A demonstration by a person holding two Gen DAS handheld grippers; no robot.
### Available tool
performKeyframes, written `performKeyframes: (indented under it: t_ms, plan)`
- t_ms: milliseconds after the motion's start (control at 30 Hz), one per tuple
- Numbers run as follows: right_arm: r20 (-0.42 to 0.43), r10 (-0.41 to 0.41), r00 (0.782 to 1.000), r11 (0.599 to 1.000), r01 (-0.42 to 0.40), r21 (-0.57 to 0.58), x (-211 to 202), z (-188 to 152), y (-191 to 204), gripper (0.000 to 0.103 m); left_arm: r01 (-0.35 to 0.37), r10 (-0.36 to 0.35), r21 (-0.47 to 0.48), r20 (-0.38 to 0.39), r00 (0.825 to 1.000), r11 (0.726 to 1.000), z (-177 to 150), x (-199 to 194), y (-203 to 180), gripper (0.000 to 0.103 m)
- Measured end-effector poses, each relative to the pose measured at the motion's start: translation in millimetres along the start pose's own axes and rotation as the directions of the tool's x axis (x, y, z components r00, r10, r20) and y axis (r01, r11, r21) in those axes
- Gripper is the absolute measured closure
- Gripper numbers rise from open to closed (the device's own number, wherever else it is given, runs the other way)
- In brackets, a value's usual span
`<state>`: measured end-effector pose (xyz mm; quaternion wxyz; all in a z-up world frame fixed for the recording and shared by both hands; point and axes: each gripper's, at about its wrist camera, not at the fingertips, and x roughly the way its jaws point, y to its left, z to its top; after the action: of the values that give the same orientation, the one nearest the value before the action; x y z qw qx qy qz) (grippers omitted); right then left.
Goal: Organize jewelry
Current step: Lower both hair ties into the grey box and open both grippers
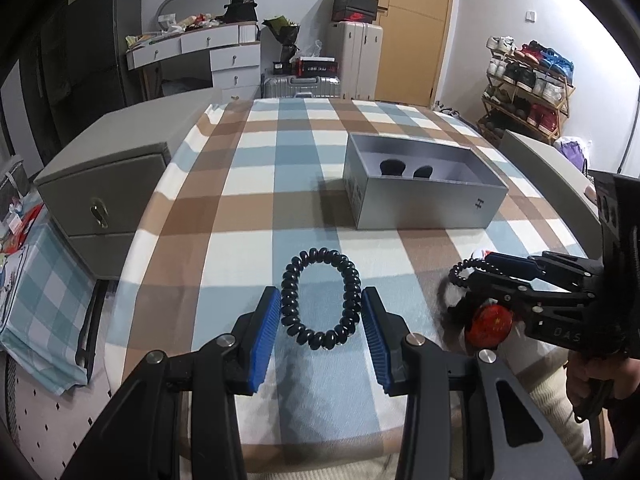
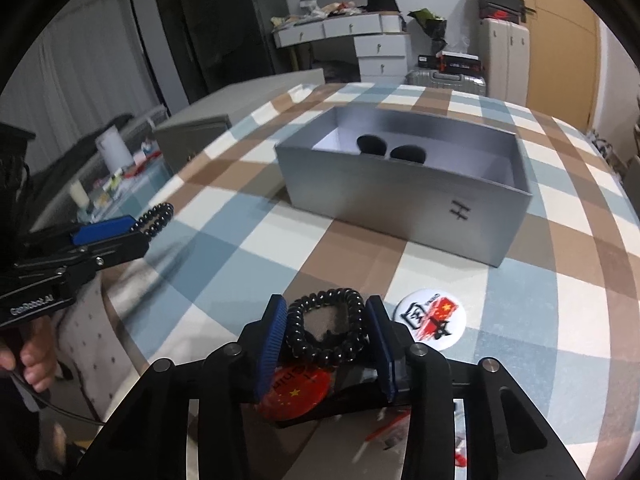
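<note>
2 black coiled bracelets are in play. The left claw (image 1: 322, 312) has its blue pads pressed on both sides of one bracelet (image 1: 320, 298), which hangs upright as an oval loop above the near edge of the desk (image 1: 256, 160). The right claw (image 2: 326, 334) is partly closed around the second bracelet (image 2: 329, 330), squeezed squarish near the same edge. Both look light, springy and likely to twist or pop free, so gripping across the coil sides seems safest. An open grey box (image 2: 404, 208) sits toward the desk's middle, its way unobstructed. A white badge (image 2: 431, 316) lies just beside the right claw, a red badge (image 2: 298, 394) beneath it.
</note>
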<state>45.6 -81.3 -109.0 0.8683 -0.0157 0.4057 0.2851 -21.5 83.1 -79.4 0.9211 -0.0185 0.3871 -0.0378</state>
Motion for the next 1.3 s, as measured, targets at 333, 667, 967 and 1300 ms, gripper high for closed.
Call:
performKeyframes:
  t_ms: [333,667,967,1300]
  plan:
    - [0.111,0.070,0.991,0.996,-0.077,0.055,-32.4,14.7,-18.5,0.063,0.028,-0.028,0.020,0.026,0.999,0.999,28.4,10.1,-20.3,0.067]
    - [0.248,0.110,0.962,0.992,-0.122,0.031,-65.1,49.8,-37.4,0.063,0.050,-0.053,0.053,0.072,0.996,0.997,74.6,22.7,-40.2,0.067]
    - [0.313,0.119,0.942,0.989,-0.140,0.044,-63.2,86.5,-69.2,0.063,0.082,-0.088,0.099,0.059,0.994,0.992,107.5,52.5,-62.3,0.067]
    - [0.288,0.123,0.950,0.987,-0.147,0.065,-30.4,101.6,-93.7,0.063,0.179,-0.176,0.115,-0.038,0.984,0.977,115.7,90.2,-82.1,0.067]
